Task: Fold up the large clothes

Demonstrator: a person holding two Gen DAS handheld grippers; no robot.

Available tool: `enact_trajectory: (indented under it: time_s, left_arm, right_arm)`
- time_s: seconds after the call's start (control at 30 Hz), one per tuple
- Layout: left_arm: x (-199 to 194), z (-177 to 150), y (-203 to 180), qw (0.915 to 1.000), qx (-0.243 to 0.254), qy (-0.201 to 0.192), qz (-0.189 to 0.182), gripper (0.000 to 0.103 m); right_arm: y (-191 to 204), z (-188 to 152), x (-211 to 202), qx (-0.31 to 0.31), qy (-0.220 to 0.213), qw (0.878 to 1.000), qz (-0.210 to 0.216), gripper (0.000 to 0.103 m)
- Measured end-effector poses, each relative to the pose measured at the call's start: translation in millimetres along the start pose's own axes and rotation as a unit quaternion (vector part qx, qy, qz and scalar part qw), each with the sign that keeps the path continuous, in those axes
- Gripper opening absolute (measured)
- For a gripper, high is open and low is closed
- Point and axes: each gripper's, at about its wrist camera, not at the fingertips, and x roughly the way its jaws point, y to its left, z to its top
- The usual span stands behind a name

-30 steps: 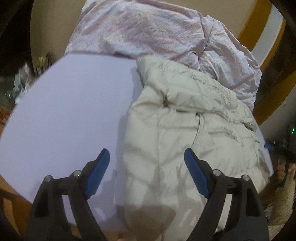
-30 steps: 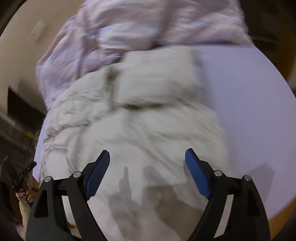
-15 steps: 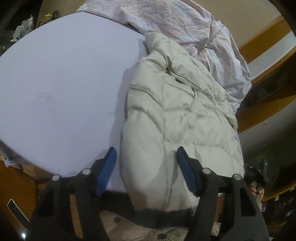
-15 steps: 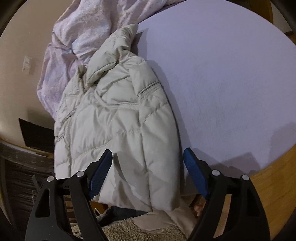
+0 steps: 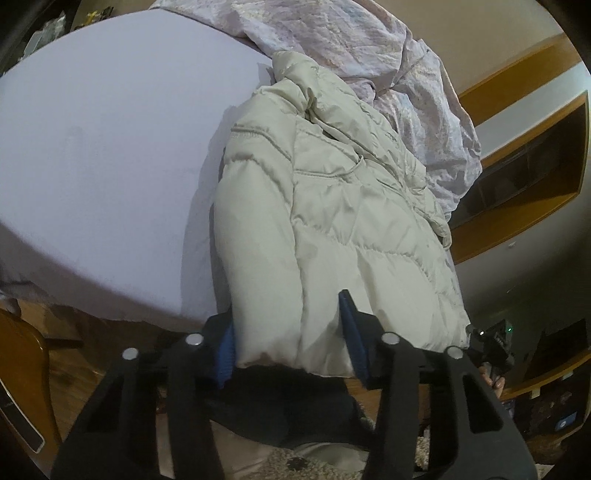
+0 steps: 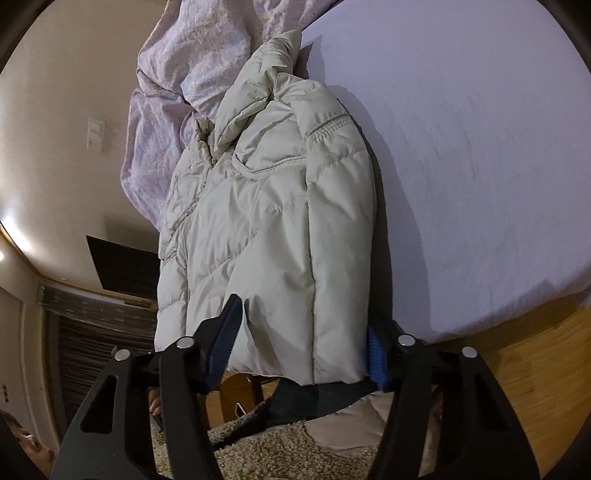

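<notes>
Both feeds dim, cool cast. I see soft shadows beside the jacket (image 5: 332, 206) on the sheet (image 5: 110, 147). Heavy fisheye bending, black corners. Bright wall glare (image 6: 14, 218), right view. Slight blur.

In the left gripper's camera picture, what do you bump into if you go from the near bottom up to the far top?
Left gripper, its jaws closing around the jacket's bottom edge → puffy cream jacket → crumpled pink sheet → beige wall.
</notes>
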Motion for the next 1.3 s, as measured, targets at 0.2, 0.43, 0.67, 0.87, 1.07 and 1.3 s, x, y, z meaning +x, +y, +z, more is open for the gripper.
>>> enact_trajectory:
  time_s: [0.2, 0.43, 0.67, 0.87, 1.07, 1.3]
  left_arm:
    - [-8, 2, -9, 0.9996, 0.007, -0.023, 0.015, 0.021]
    - [-41, 27, -45, 0.9932, 0.061, -0.096, 0.026, 0.018]
    - [-61, 79, -90, 0.9781, 0.114, -0.170, 0.039, 0.018]
    - [-50, 142, -126, 0.9669, 0.135, -0.206, 0.067, 0.017]
    - [-18, 210, -153, 0.9538, 0.159, -0.231, 0.108, 0.017]
    - [47, 276, -152, 0.9478, 0.163, -0.234, 0.143, 0.017]
  right_arm:
    - [13, -2, -8, -0.022, -0.037, 0.999, -0.015, 0.023]
    - [76, 10, -32, -0.111, -0.124, 0.985, -0.037, 0.017]
    - [139, 46, -40, -0.182, -0.214, 0.958, -0.064, 0.016]
    - [185, 91, -28, -0.214, -0.264, 0.935, -0.104, 0.016]
    - [219, 145, 10, -0.239, -0.301, 0.907, -0.171, 0.016]
    - [219, 206, 74, -0.253, -0.310, 0.885, -0.239, 0.016]
